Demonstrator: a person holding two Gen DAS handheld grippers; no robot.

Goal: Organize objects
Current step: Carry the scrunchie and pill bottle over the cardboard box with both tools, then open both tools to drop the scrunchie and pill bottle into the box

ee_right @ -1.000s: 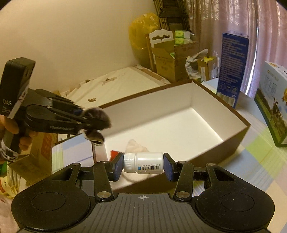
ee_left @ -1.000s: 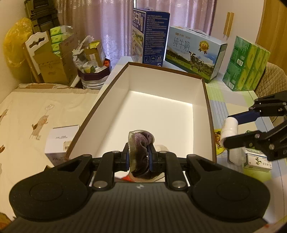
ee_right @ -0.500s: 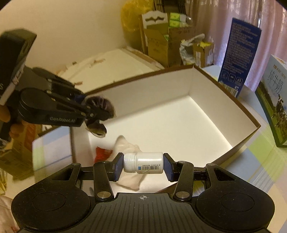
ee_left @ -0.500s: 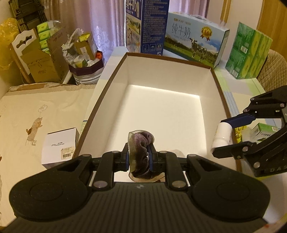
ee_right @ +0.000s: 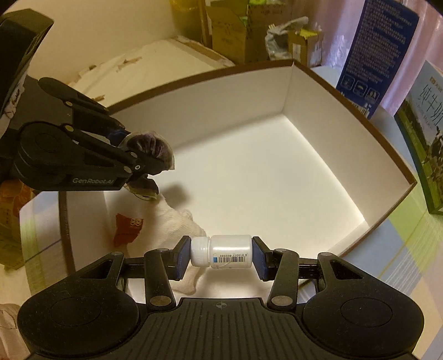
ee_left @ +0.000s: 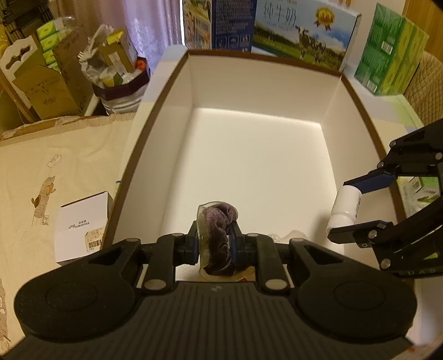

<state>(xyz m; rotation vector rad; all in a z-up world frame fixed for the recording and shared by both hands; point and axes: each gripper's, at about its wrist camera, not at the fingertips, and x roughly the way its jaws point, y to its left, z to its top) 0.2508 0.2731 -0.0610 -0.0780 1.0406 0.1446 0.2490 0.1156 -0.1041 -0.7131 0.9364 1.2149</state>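
Observation:
A big white box with a brown rim [ee_left: 357,91] [ee_right: 387,144] lies open below both grippers. My left gripper [ee_left: 214,243] [ee_right: 144,163] is shut on a purple cloth in a clear wrapper [ee_left: 218,235] [ee_right: 149,146], held over the box's near end. My right gripper [ee_right: 221,256] [ee_left: 343,213] is shut on a small white bottle [ee_right: 227,250] [ee_left: 344,207] lying crosswise between the pads, just inside the box's right wall. A white cloth [ee_right: 174,221] and a red packet [ee_right: 127,228] lie on the box floor at the near end.
Milk cartons [ee_left: 301,33], a blue carton [ee_left: 229,25] and green tissue packs [ee_left: 393,49] stand beyond the box. A small white box [ee_left: 83,224] lies on the cream cloth [ee_left: 41,166] to the left. Cardboard boxes and a full bin [ee_left: 119,80] crowd the far left.
Both grippers have moved forward and lower over the box. The bottle went from outside the right wall to inside the rim. Both grips are unchanged.

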